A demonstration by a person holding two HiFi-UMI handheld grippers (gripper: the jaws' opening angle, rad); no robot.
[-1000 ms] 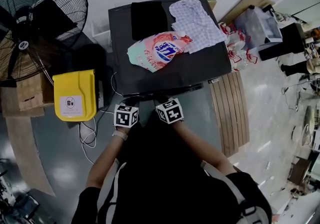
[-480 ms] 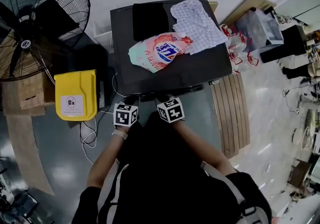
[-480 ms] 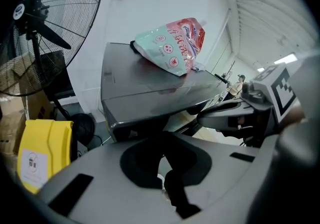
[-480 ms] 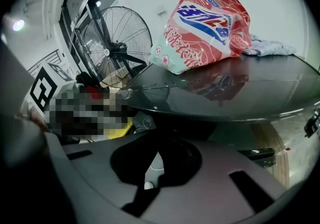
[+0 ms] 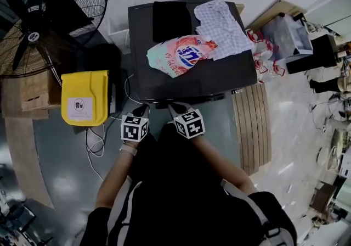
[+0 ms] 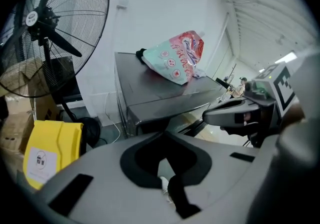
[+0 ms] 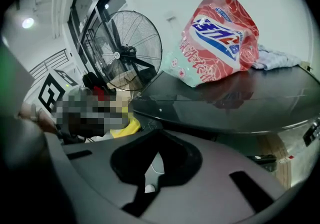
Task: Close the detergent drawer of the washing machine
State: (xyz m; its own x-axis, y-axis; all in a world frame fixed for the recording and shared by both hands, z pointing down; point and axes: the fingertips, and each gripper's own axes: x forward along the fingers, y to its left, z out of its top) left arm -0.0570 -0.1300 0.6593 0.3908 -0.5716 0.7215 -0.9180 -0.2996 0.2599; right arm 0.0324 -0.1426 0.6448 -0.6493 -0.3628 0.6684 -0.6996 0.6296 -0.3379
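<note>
Just off the front edge of the dark grey box-shaped washing machine (image 5: 219, 79), the left gripper (image 5: 141, 111) and right gripper (image 5: 175, 109) hang side by side, jaws pressed together on nothing. A pink plastic detergent pouch (image 5: 181, 55) lies on top. No view shows the detergent drawer clearly.

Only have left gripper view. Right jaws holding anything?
Observer: No. The right gripper has its jaws shut with nothing between them, per its own view.
Operator: What's behind the detergent bag?
Observer: Head view shows a checked cloth next to it on top of the washing machine.
Operator: Floor to the right of the machine?
Observer: A slatted wooden board lies along that side in the head view.
</note>
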